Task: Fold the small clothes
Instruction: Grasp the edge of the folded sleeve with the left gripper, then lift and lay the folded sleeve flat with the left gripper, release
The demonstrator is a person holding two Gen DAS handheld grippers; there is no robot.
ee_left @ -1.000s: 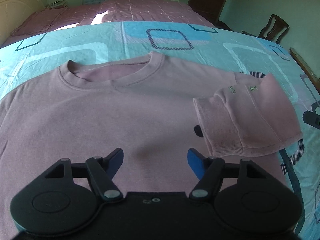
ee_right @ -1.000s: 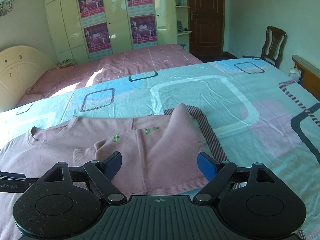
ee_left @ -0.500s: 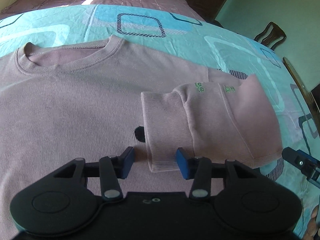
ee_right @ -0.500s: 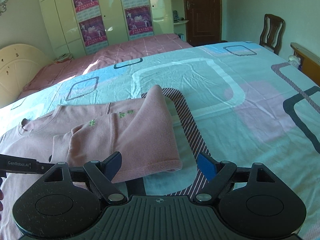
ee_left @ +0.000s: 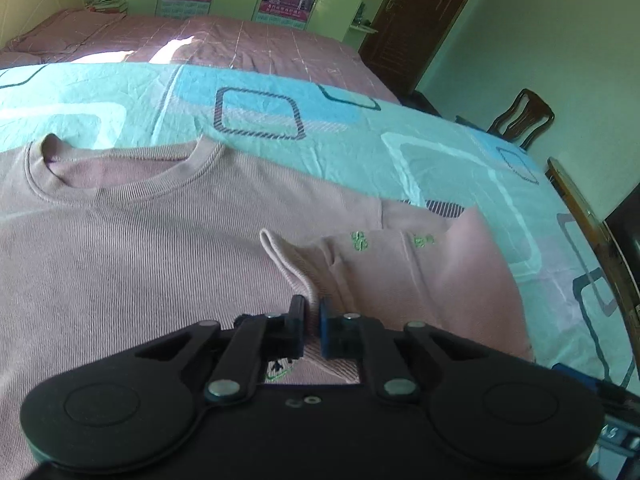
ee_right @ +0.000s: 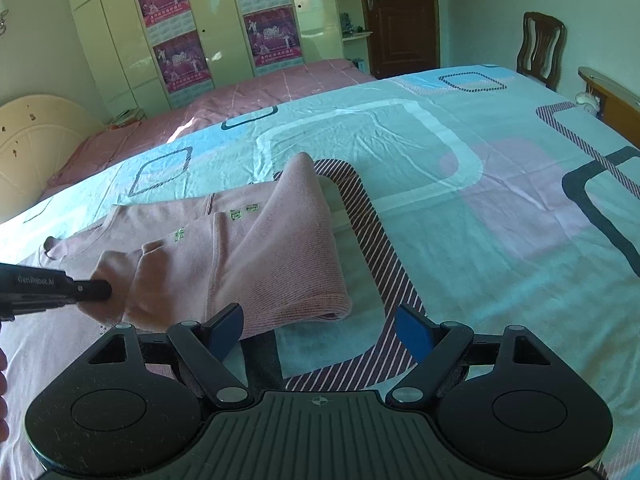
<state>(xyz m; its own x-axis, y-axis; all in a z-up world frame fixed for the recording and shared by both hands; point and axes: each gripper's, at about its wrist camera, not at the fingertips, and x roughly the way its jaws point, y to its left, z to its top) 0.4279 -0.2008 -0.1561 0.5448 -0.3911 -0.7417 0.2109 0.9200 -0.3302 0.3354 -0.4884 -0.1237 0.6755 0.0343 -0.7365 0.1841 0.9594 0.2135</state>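
**Left wrist view: cuff is finally pinched**

Left wrist camera tells the story. A second ago the left gripper (ee_left: 313, 312) was hanging wide open over the chest of the pink sweatshirt (ee_left: 132, 248), half a second ago the ribbed sleeve cuff (ee_left: 294, 268) sat between its blue pads, and now the jaws are clamped tight on the lower edge of that cuff. You can see the cuff edge standing up a little out of the pinch, so it looks like a real grab and not just a brush.

From the right wrist camera, the same left gripper (ee_right: 94, 291) comes in from the left edge with its tip buried in the cuff fabric. The right gripper (ee_right: 320, 330) has dropped lower and closer to the bed, but its jaws are spread wide with nothing between them, sitting just in front of the folded elbow end of the sleeve (ee_right: 280, 264), above the patterned bedsheet (ee_right: 460, 216).

The sweatshirt itself lies flat on the bedsheet, neckline (ee_left: 120, 178) away from the person, with this one sleeve already doubled back across the body.

My read: the grab is done, so the sleeve can now be dragged or re-laid neater across the chest. The body folds are all still to come, so it's early days.
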